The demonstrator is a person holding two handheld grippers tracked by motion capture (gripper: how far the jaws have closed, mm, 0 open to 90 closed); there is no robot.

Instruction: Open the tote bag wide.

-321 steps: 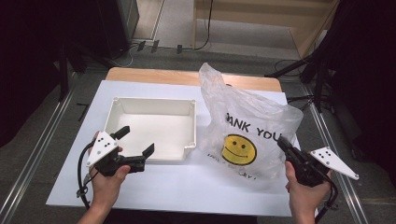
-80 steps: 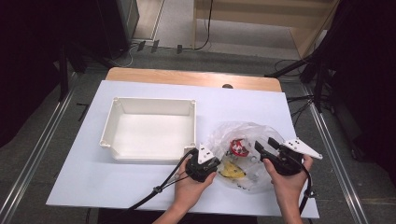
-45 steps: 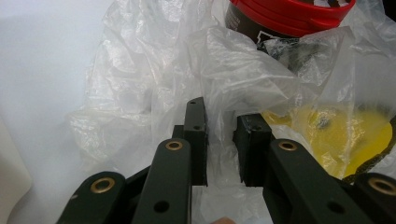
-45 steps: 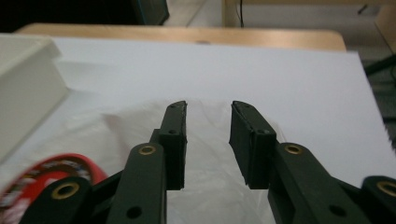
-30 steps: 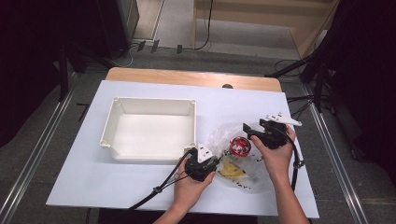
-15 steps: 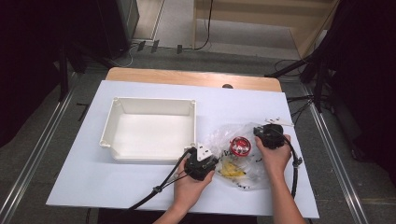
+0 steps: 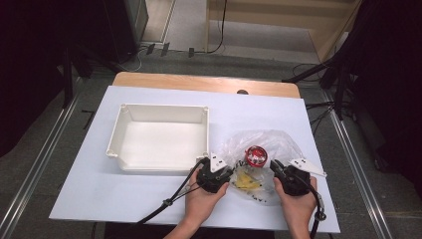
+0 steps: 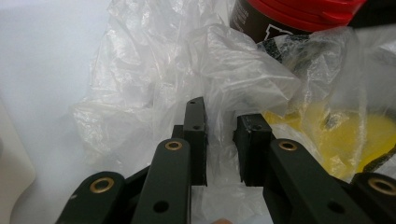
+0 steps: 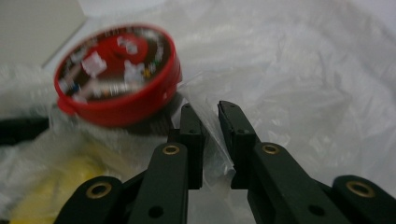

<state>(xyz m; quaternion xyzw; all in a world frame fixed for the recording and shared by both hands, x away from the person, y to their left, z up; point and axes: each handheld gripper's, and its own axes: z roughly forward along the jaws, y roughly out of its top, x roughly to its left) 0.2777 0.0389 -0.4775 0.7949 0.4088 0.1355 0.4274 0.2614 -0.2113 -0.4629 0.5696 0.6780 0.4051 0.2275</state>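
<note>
A crumpled clear plastic bag [image 7: 281,143] lies on the white table, right of a white tray [image 7: 164,106]. Inside it stands a red-lidded jar [image 7: 256,155], beside a yellow smiley print [image 7: 247,182]. My left gripper [image 7: 230,174] is at the bag's left edge. In the left gripper view it [image 8: 219,112] is shut on a fold of the bag [image 8: 154,70], with the jar [image 8: 299,14] just beyond. My right gripper [image 7: 274,165] is at the bag's near right side. In the right gripper view it [image 9: 210,109] pinches the bag's film [image 9: 303,70] just in front of the jar [image 9: 116,70].
The tray is empty and stands left of the bag, its right wall [image 7: 206,133] close to my left gripper. A cable [image 7: 169,201] trails from the left gripper towards the table's front edge. A wooden tabletop strip [image 7: 199,82] runs along the back.
My right gripper has come back from beside the jar toward the person and now sits on the bag's near right edge. The left gripper has stayed on the bag.
</note>
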